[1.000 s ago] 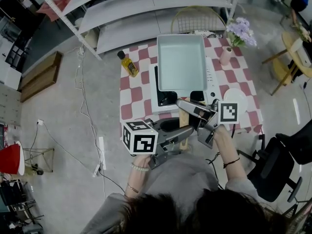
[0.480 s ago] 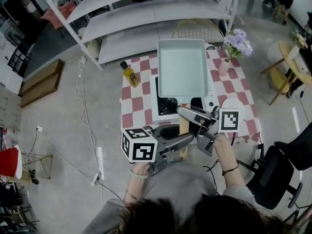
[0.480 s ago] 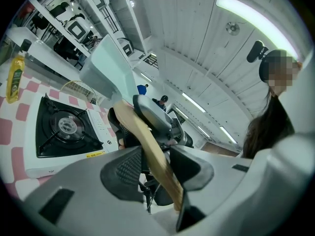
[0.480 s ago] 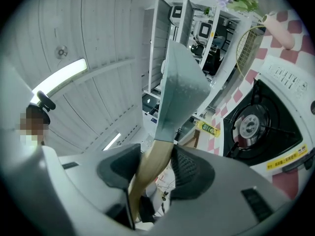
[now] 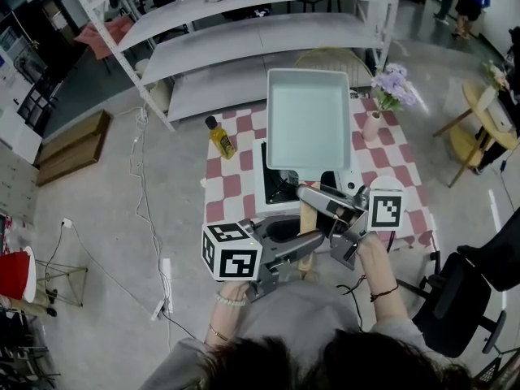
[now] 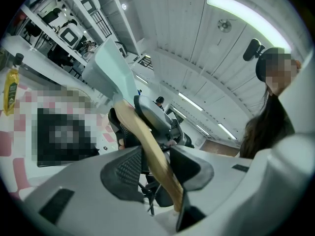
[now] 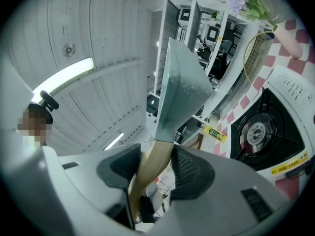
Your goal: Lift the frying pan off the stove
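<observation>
A pale green square frying pan [image 5: 309,120] with a wooden handle [image 5: 306,218] hangs above the white gas stove [image 5: 272,189], clear of its burner [image 7: 257,132]. My left gripper [image 5: 311,240] is shut on the lower part of the handle [image 6: 153,156]. My right gripper [image 5: 315,199] is shut on the handle [image 7: 150,171] higher up, close under the pan [image 7: 182,92]. In the left gripper view the pan [image 6: 110,68] rises above the right gripper [image 6: 156,117].
The stove stands on a table with a red and white check cloth [image 5: 231,187]. A yellow oil bottle [image 5: 219,136] stands at the back left, a vase of purple flowers [image 5: 390,88] at the back right. Grey shelving [image 5: 244,39] lies behind, a black chair [image 5: 475,299] to the right.
The pan has come up higher over the stove and now reaches past the table's far edge. Both grippers keep their hold on the handle.
</observation>
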Motion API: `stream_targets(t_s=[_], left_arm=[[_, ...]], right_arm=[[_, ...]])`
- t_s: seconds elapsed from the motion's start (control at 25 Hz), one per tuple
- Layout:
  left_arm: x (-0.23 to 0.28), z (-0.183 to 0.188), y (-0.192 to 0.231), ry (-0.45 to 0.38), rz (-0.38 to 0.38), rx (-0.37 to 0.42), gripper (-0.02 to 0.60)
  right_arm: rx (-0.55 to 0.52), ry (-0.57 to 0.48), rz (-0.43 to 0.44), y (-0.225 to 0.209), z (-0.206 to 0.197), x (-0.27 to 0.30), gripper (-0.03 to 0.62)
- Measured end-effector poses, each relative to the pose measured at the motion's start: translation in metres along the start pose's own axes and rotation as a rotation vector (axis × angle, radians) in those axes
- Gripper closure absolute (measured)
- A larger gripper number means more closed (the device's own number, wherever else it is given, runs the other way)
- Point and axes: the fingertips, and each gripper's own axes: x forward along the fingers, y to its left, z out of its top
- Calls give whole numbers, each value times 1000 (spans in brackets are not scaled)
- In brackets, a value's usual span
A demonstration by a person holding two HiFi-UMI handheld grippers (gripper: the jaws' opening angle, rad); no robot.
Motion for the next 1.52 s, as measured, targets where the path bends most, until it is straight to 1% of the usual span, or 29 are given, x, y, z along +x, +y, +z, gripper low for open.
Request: stream_targets(t_s=[0.24, 0.48, 0.6, 0.92, 1.52], left_arm=[[0, 5, -10, -11, -7, 24, 400], [-1, 10, -20, -23, -16, 50, 402], [-1, 12, -22, -24, -17, 64, 402], [0, 15, -28, -26, -31, 76, 403], [1, 19, -23, -22, -30, 82, 403]], right_arm=[[-17, -10, 11, 11, 4, -3, 387], [-32, -31, 39, 25, 8, -4, 387], [-44, -34, 36, 27, 10, -6, 387], [-74, -38, 30, 34, 13, -8, 387], [-68, -49, 32, 30, 18, -6, 387]])
